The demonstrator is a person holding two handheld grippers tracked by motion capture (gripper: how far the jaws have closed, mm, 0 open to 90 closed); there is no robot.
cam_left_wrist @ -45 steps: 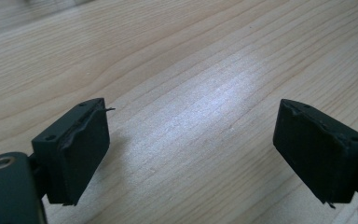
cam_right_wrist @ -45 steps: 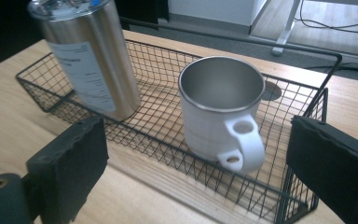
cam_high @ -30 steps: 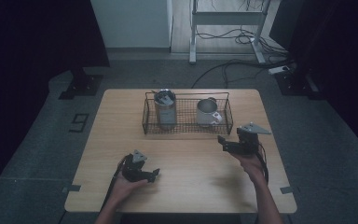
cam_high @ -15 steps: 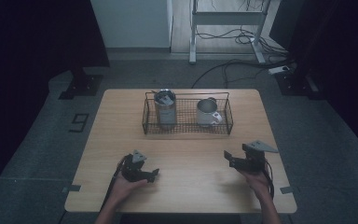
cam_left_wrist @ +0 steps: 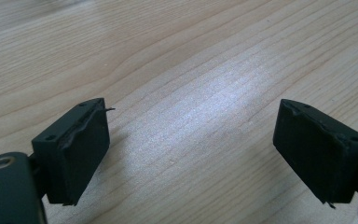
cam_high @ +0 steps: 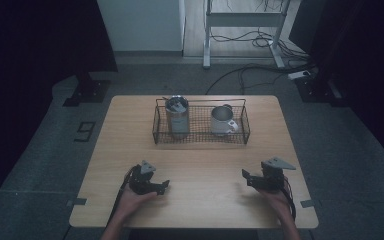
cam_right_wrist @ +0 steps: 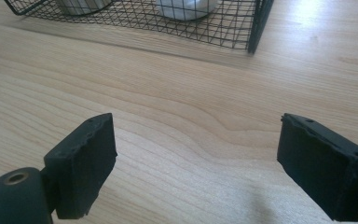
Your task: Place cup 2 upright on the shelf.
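Two vessels occupy the wire basket (cam_high: 200, 131) on the table (cam_high: 130, 145): a steel canister (cam_high: 177, 116) and, apart, a mug (cam_high: 222, 119). We judge both tongs parked, jaws apart and empty: left gripper (cam_high: 163, 184), right gripper (cam_high: 246, 177).

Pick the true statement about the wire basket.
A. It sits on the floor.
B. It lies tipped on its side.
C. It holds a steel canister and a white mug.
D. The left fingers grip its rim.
C: the wire basket stands upright on the table with the steel canister and the white mug inside.
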